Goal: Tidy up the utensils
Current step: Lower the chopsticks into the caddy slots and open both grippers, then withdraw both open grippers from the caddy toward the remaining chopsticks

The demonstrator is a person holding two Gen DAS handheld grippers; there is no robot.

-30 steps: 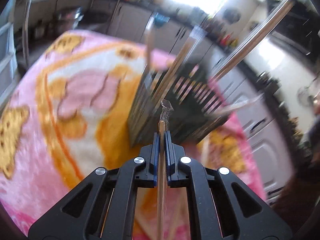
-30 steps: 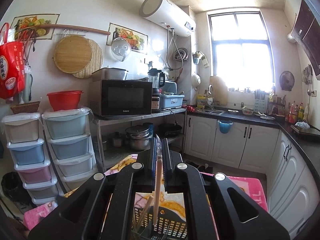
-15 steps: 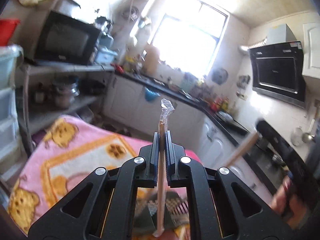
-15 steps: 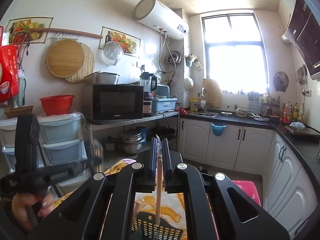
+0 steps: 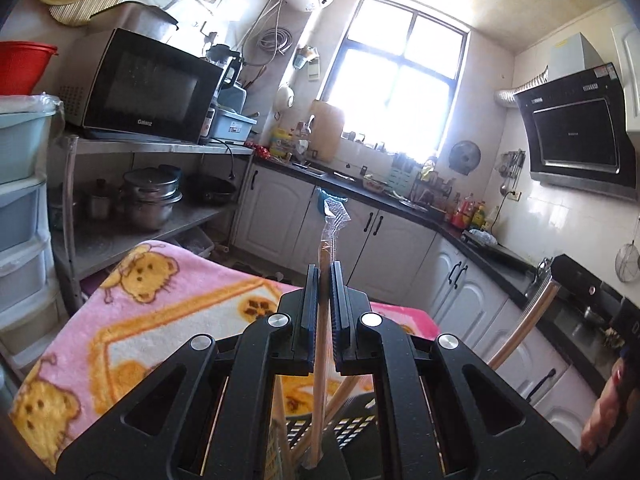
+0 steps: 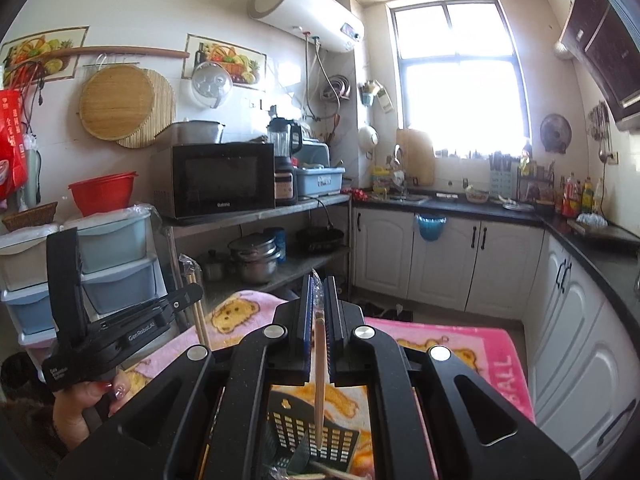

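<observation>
Chopsticks (image 5: pixel 325 344), pale wood in clear crinkled wrap, upright in left gripper (image 5: pixel 324 292), jaws clamped narrow on them, lower ends over black slotted basket (image 5: pixel 352 426). Right view: right gripper (image 6: pixel 319 300) pinches wrapped pair (image 6: pixel 319 368) likewise above basket on pink blanket (image 6: pixel 472 344).

You can see a black microwave (image 6: pixel 218 178) on a metal shelf (image 6: pixel 256 213), shiny pots (image 6: pixel 253 256) under it, and a red bowl (image 6: pixel 103 192) beside.
</observation>
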